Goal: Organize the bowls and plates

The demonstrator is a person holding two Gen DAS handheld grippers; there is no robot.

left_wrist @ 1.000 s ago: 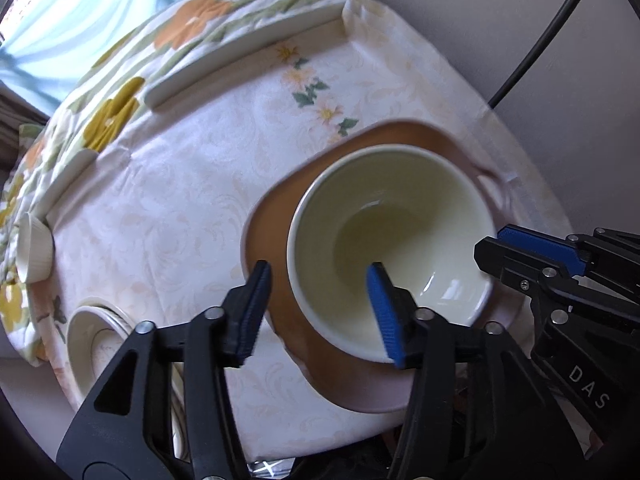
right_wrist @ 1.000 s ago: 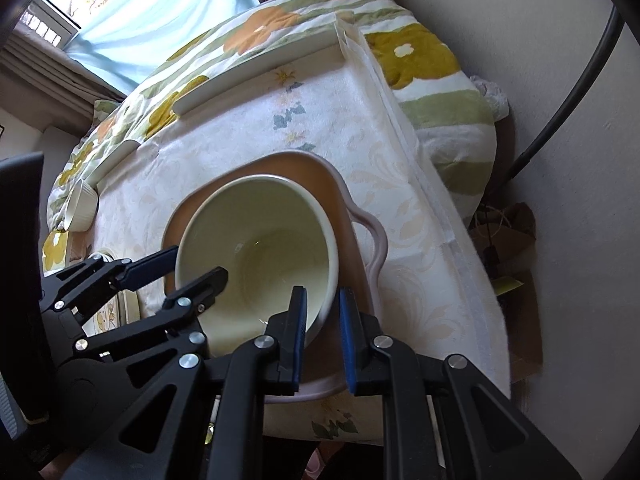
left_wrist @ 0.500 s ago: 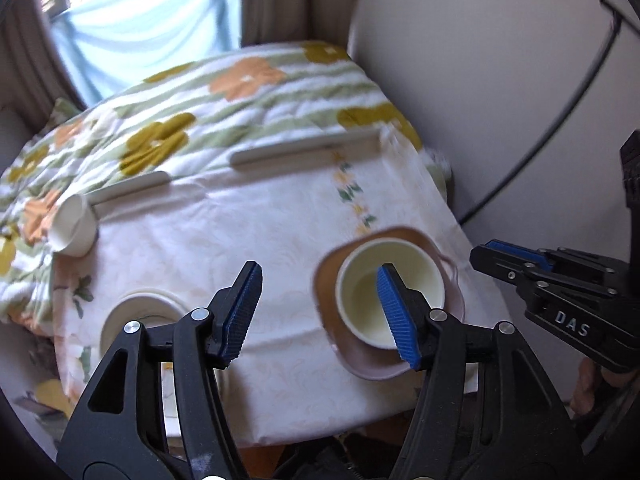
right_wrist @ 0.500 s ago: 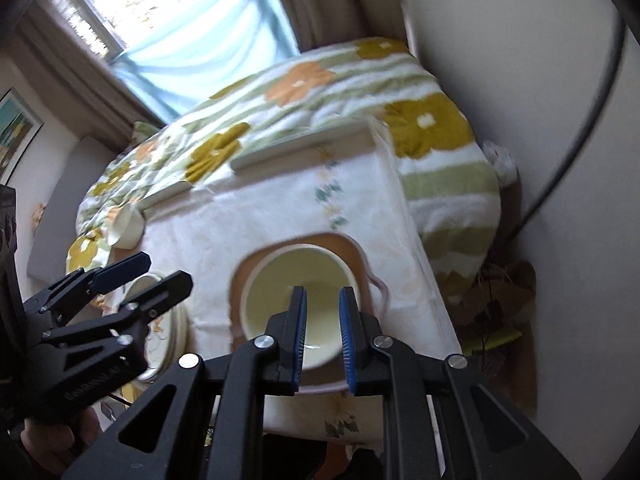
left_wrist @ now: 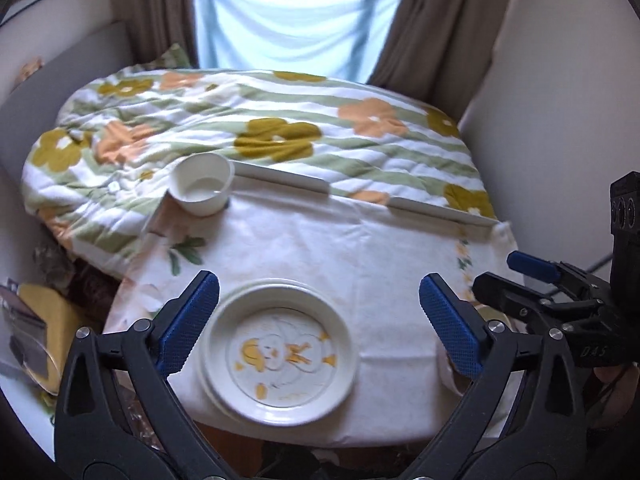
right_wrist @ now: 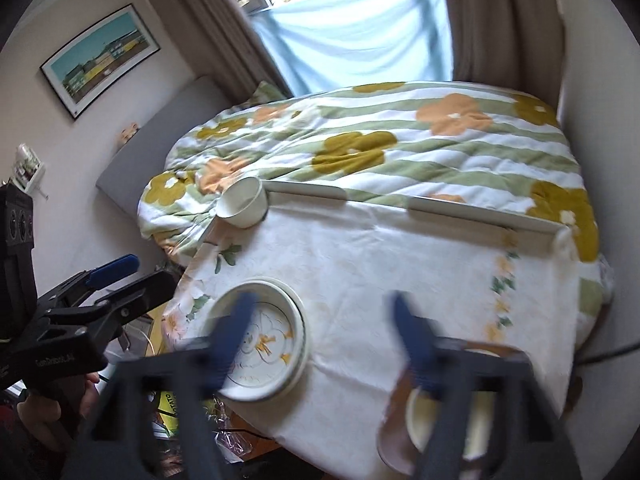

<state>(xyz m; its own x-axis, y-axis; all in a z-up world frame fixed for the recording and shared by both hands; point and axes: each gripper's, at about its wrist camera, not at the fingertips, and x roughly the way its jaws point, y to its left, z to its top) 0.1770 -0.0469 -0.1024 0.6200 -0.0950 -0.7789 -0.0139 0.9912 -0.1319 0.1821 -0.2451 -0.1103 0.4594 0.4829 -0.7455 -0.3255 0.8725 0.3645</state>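
Blurred right gripper (right_wrist: 320,340) spread wide — hiding cream bowl (right_wrist: 416,420); left gripper (left_wrist: 320,320) wide too.

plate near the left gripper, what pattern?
White plate with a yellow-orange cartoon print in its centre; clearest in the left wrist view.

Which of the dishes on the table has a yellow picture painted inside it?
The flat white plate at the near edge, between the left gripper's open fingers. The small white bowl at the far edge is plain inside.

white plate (left_wrist: 280,350) between wide-apart left gripper (left_wrist: 318,318) fingers
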